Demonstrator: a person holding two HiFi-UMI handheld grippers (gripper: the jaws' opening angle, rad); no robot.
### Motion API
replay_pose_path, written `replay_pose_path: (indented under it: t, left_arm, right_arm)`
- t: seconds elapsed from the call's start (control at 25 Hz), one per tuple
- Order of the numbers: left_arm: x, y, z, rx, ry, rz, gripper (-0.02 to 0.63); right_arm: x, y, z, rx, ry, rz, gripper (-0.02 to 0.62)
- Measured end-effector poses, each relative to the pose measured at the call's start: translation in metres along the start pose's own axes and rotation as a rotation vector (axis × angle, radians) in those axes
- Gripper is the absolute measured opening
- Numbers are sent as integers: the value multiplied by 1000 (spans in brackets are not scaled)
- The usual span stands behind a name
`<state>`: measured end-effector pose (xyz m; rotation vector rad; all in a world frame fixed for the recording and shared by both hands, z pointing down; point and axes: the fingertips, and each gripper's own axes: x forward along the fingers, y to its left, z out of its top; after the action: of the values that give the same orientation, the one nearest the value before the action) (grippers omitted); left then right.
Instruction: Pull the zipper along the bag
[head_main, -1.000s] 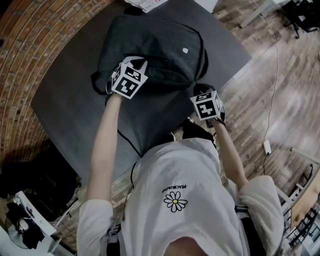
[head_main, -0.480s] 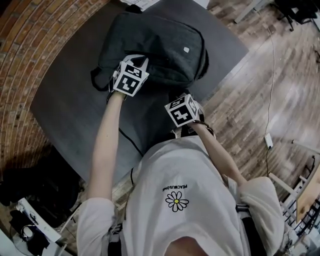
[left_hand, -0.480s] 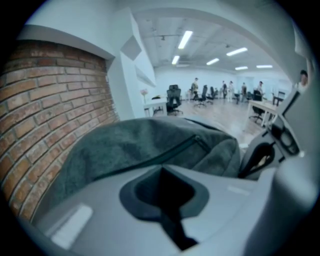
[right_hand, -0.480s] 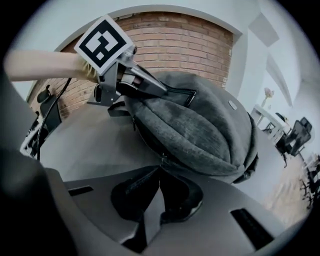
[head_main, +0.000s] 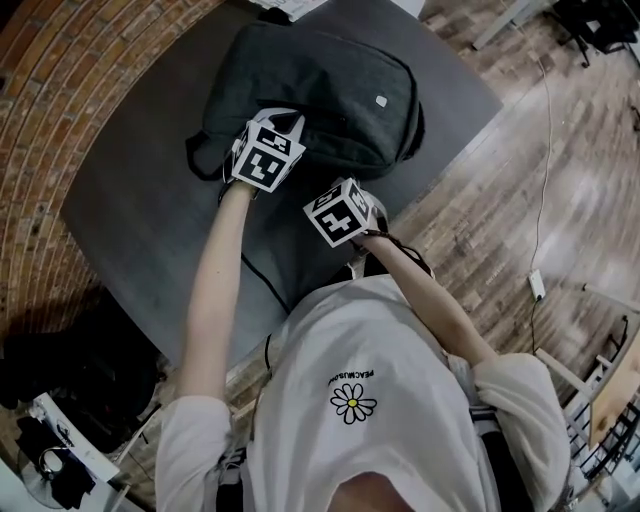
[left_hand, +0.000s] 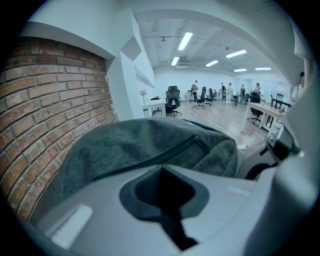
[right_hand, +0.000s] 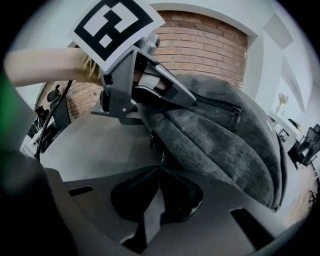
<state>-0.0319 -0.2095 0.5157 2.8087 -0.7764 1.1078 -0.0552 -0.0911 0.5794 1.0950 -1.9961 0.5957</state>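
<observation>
One zip pull (right_hand: 161, 158) on the near edge of the dark bag (head_main: 330, 90) is pinched between the closed jaws of the right gripper (right_hand: 160, 169); the left gripper (right_hand: 193, 103), jaws together, clamps the bag's fabric higher up. Bag lies on a grey table (head_main: 140, 200) beside a brick wall (head_main: 40, 120)

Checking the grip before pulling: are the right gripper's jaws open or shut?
Shut: the jaws of the right gripper meet, seemingly pinching the zipper pull.
</observation>
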Motion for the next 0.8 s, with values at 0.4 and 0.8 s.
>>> replay_pose_path:
  t: [0.4,0.8]
  left_arm:
    - [0,-5,3,-10,-2,-6,-2]
    - [-1,-3,1,-14,-1,1,0]
  right_arm:
    - [23,18,24,-23,-9,70,11]
    - [23,21,22,-63,-28,118,18]
